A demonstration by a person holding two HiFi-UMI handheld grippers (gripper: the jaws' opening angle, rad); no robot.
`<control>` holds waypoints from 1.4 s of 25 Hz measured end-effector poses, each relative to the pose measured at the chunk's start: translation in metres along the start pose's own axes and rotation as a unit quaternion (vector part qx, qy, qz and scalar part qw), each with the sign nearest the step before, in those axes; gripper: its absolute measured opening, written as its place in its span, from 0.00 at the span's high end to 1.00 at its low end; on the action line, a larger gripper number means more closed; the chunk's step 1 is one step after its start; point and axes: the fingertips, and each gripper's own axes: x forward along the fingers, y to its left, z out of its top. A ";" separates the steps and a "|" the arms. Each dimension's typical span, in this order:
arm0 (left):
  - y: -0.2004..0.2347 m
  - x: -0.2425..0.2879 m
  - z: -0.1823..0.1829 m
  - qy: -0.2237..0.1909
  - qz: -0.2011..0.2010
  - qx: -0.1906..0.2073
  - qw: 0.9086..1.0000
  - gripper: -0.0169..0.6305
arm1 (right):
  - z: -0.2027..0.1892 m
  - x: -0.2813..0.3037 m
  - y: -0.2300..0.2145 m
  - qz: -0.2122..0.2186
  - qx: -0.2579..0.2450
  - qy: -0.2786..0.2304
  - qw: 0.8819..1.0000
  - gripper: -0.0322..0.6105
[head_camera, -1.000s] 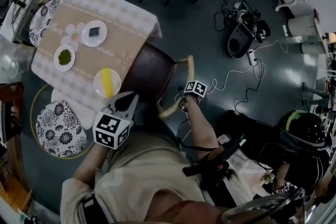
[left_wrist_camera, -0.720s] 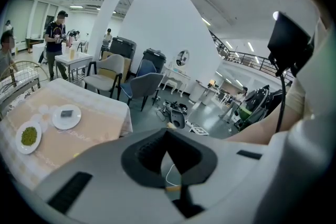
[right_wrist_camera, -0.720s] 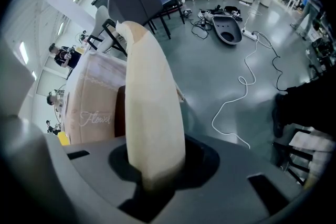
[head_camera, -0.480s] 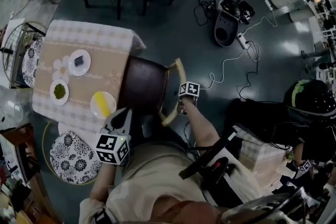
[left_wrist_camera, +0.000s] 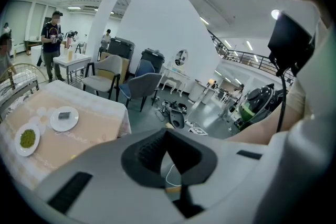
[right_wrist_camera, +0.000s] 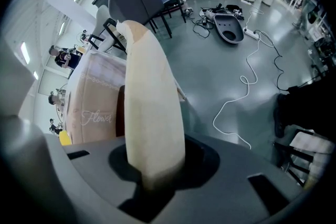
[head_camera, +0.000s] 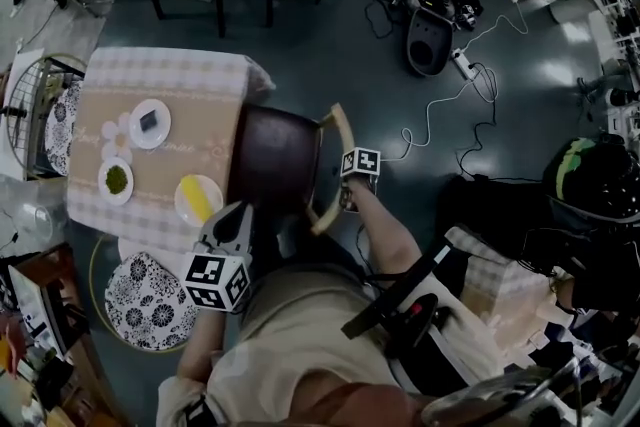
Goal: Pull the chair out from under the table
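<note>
Right gripper [head_camera: 347, 190] first: we see its jaws partly apart and clamped across the pale curved back rail [head_camera: 338, 140] of the chair [head_camera: 275, 160]. In the right gripper view the rail fills the gap between them. Our left gripper [head_camera: 236, 218] has its jaws pressed together with nothing in them. It hangs just beside the near edge of the seat, close to the table's near corner.

The chair stands at the right-hand side of the table [head_camera: 205, 67] as the head view shows it. The front edge of its dark seat meets the hanging edge of the checked cloth; how far it goes under we cannot tell. The back rail stands clear of the table.

Behind the rail the dark floor [head_camera: 330, 45] lies open toward the right. A white cable [head_camera: 430, 130] trails across it near the chair, and a dark machine [head_camera: 425, 40] sits farther up, well apart. A person in a helmet [head_camera: 590, 185] is at the right edge, also well apart. A floral-cushioned chair [head_camera: 150, 287] stands at the table's near side, near our left gripper.

The seat faces the table, leftward in the head view, and the back turns to the open floor. The rail's long axis runs up and down that view, leaning a little, bowed away from the table.
</note>
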 end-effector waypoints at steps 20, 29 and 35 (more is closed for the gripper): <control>-0.007 0.011 0.009 0.000 0.006 -0.002 1.000 0.96 | 0.008 -0.009 -0.016 -0.006 -0.017 0.007 1.000 0.79; -0.012 0.022 0.010 0.002 -0.001 -0.001 1.000 0.96 | 0.014 -0.014 -0.033 -0.012 -0.012 -0.001 1.000 0.79; -0.018 0.025 0.014 0.002 -0.001 0.002 1.000 0.96 | 0.015 -0.015 -0.036 -0.011 -0.012 0.000 1.000 0.79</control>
